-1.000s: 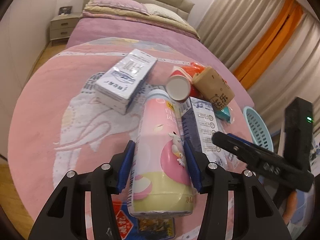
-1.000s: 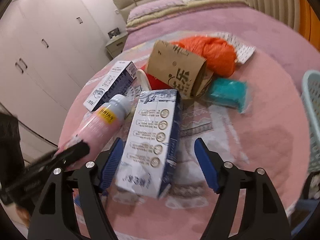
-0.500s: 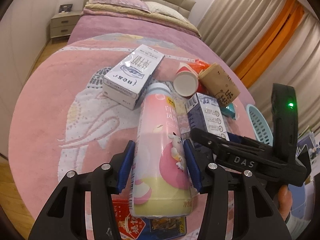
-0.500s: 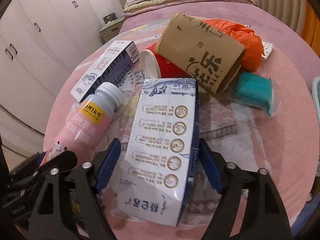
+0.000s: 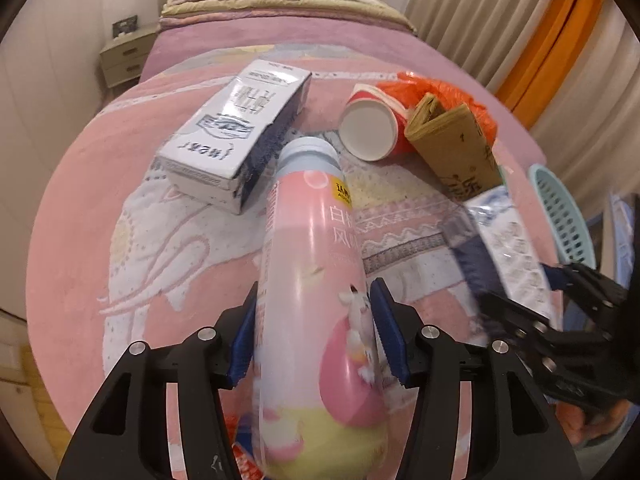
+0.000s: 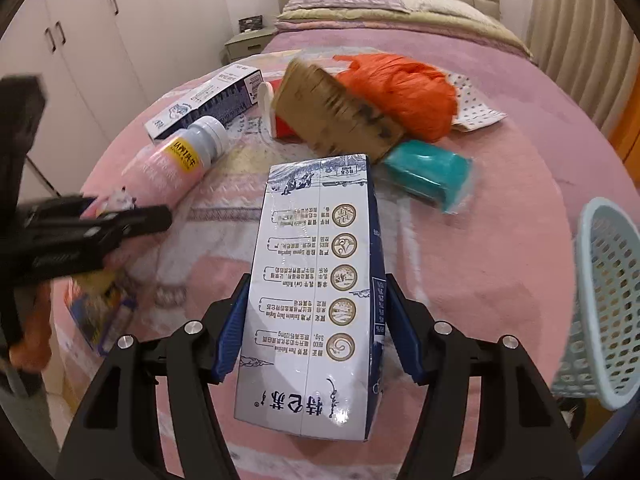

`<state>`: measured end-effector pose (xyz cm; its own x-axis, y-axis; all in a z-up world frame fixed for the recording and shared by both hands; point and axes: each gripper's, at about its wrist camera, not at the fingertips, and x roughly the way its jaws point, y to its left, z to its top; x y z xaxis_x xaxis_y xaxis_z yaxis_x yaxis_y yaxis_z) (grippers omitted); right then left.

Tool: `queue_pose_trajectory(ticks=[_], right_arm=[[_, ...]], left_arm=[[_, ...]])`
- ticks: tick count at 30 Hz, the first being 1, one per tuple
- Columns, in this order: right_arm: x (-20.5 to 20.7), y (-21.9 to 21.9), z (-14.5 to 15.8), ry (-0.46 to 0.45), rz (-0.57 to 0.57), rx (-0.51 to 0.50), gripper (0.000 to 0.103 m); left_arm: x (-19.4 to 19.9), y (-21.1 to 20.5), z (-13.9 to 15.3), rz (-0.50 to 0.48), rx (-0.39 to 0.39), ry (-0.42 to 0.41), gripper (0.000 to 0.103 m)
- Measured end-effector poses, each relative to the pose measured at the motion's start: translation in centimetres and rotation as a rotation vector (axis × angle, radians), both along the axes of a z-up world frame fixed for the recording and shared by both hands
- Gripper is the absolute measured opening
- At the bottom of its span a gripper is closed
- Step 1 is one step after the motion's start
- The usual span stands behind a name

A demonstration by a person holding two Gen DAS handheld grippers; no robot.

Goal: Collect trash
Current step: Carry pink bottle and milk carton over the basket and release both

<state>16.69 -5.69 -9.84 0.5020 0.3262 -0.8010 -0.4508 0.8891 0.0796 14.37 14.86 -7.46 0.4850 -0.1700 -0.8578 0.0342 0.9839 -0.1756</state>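
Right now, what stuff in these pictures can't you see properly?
- Snack packet, left wrist view: mostly hidden under the pink bottle and the left tongs.
- Red paper cup, right wrist view: mostly hidden behind the blurred brown paper sleeve.
- Blue basket, right wrist view: cut off by the picture edge.
- Milk carton, left wrist view: motion blur smears its print.

Trash on a pink blanket. Pink drink bottle (image 5: 316, 280), pale cap pointing away, lying lengthwise. Blue-and-white milk carton (image 6: 320, 292), printed panel up, lying lengthwise beside it. White-and-navy box (image 5: 236, 136) lying flat behind the bottle. Red paper cup (image 5: 372, 126) on its side, mouth open; brown paper bag (image 5: 456, 148), orange plastic bag (image 6: 400, 92) and teal packet (image 6: 428, 176) clustered together.
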Motion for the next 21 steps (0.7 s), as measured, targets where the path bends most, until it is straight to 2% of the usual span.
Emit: queue_pose_trajectory(ticks=[5,10,13,21], right_arm=[[-1.6,-1.1,0.8,-0.047,0.040,0.006,0.059],[-2.8,-3.0,2.6,-0.067,0.060,0.073,0.059],[-3.1,-4.8,3.9,-0.081,0.051,0.118,0.059],[-3.7,-10.2,8.1,-0.177,-0.069,0.194,0.059]], left_arm=[[0.5,-1.3,-0.1,0.014,0.040,-0.010,0.049],[-0.8,-1.7,1.5,0.011,-0.050,-0.083,0.048],[-1.7,-2.7,3.1,0.002,-0.068,-0.140,0.048],[-1.9,-8.1,7.2,-0.070,-0.114,-0.259,0.048]])
